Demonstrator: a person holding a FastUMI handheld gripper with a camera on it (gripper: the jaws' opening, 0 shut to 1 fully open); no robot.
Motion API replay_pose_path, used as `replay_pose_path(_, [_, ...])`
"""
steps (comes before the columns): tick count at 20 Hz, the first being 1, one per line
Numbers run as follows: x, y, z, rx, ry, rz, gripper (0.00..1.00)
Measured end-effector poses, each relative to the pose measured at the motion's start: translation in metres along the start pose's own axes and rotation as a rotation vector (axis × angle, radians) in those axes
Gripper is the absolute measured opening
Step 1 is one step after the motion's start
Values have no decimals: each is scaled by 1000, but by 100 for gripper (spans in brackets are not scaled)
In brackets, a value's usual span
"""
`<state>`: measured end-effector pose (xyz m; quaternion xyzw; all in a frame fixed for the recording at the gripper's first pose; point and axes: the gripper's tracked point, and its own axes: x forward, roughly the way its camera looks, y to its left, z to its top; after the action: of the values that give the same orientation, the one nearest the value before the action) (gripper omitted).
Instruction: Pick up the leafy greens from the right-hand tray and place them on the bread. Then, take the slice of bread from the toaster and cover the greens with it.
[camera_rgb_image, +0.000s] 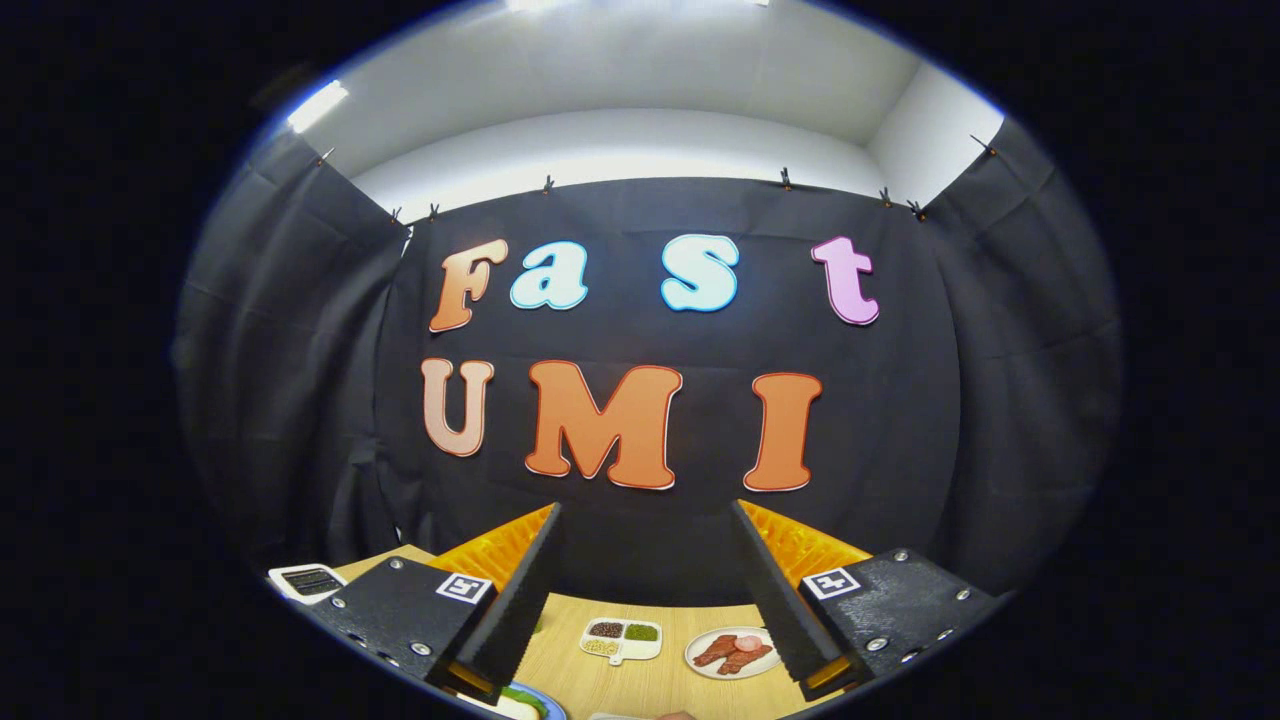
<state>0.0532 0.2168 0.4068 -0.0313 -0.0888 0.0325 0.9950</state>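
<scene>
Gripper view: gripper (645, 600) held high and nearly level, aimed mostly at the booth wall, so the wooden table (570, 650) shows as a narrow strip under the fingers. Fingers spread wide apart, nothing between them. My read: a carry or approach pose, not yet lowered to any item.

Landmark = the divided tray (621, 640), white, small compartments with dark, green and pale fillings; it sits on the table in the gap between the fingers, well beyond the tips.
- Just right of the tray: round plate (732, 652) with reddish-brown meat pieces, partly behind the right finger.
- Left of and nearer than the tray: blue-rimmed plate (520, 702), something pale with a green bit on it, tucked under the left finger. Could be bread plus greens, too cropped to tell.
- Far left of the tray, at the table edge: white card (308, 581) with dark print.

Leafy greens: can't identify with confidence; the green tray compartment looks like small grains, not leaves. Toaster and its bread slice: can't locate from this pose.

Judgement: camera needs to tilt down before any grasp.
</scene>
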Motion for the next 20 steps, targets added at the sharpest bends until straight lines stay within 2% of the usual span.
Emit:
replay_pose_path(10, [-5,-11,-10,-36,-3,-56,97])
replay_pose_path(20, [-22,-33,-21,-14,0,-102,98])
